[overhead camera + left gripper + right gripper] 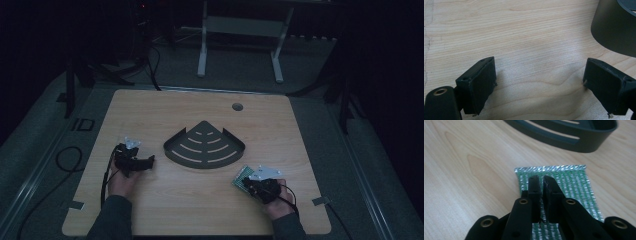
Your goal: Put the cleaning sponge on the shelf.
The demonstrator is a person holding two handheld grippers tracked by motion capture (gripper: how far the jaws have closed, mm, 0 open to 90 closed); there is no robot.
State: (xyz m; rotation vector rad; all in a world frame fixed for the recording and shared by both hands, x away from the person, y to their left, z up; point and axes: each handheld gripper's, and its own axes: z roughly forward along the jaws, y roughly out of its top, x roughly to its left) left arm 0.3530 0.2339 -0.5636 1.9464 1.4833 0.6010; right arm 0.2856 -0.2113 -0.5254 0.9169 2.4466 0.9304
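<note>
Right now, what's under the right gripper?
A green and silver scouring pad lies flat on the wooden table beneath the right gripper. The pad's near end is covered by the gripper.

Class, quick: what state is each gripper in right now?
Left gripper: open, nothing between its jaws.
Right gripper: nearly closed over the green-and-silver woven scouring pad; grip unclear.

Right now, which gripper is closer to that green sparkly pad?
The right gripper: its nearly shut jaws sit right over the green pad at the table's front right. The left gripper is across the table, beyond the dark tray, jaws wide apart.
</note>
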